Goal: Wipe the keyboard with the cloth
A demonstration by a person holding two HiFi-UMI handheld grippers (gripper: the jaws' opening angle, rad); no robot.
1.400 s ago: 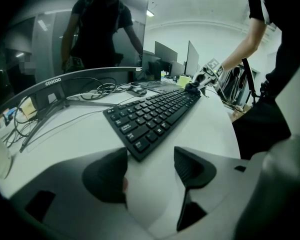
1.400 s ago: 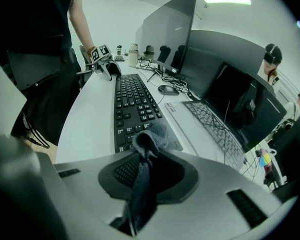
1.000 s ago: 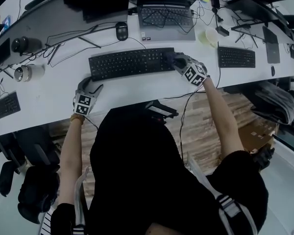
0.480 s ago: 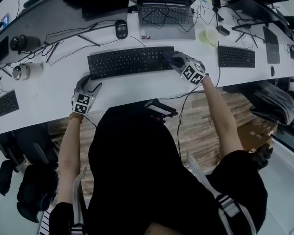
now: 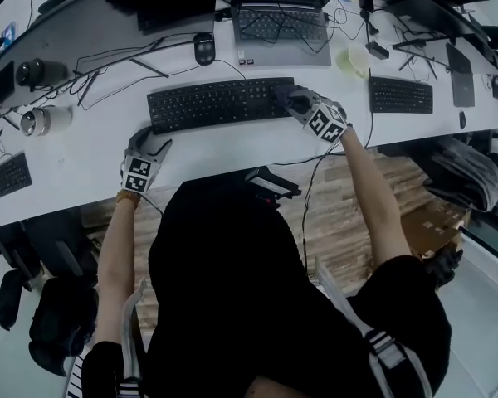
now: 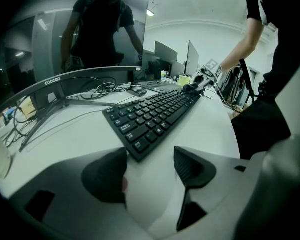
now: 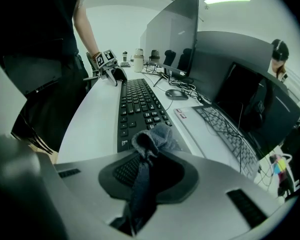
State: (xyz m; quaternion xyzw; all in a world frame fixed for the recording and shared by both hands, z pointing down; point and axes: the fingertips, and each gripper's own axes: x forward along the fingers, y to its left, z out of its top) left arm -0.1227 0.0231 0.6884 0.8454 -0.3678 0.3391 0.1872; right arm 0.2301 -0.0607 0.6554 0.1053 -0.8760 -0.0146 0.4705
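barely shifted, right tool (image 5: 289, 100) pinches cloth (image 7: 154, 135) onto the keyboard (image 5: 207, 104) end beneath it for wiping; left tool (image 6: 149, 164), spread, waits with the other end just ahead.

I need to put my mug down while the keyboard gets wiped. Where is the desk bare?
The white desk is bare in front of the long black keyboard, between the left gripper and right gripper. Another free patch lies left of that keyboard, towards the silver metal cup. Behind it black cables, a black mouse and a grey laptop crowd the desk.
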